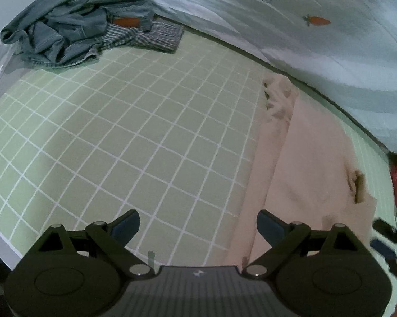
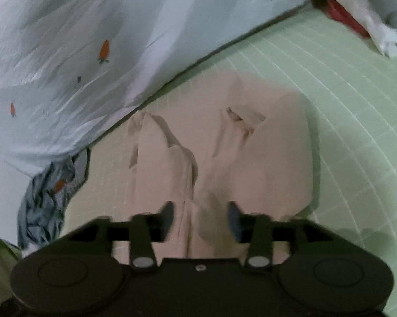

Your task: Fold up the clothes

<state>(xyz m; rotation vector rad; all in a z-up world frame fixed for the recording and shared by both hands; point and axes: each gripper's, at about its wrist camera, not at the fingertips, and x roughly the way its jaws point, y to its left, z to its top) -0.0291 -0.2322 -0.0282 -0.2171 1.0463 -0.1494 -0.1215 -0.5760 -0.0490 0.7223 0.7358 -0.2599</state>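
A pale pink garment [image 1: 304, 158] lies partly folded on the green grid mat [image 1: 119, 132], along its right side in the left wrist view. My left gripper [image 1: 198, 222] hovers open over bare mat, just left of the pink cloth's edge, with nothing between its fingers. In the right wrist view the pink garment [image 2: 264, 145] fills the middle, with creased folds and a small opening near its far end. My right gripper [image 2: 201, 218] hangs over the garment's near end. Its fingers stand apart, a raised fold running between them untouched by the pads.
A crumpled pile of blue jeans [image 1: 74, 26] sits on a folded plaid cloth [image 1: 156, 35] at the mat's far left corner. A pale blue sheet with carrot prints [image 1: 304, 39] borders the mat's far edge. Something red [image 2: 341, 15] and a white cloth [image 2: 362, 8] lie at the far right.
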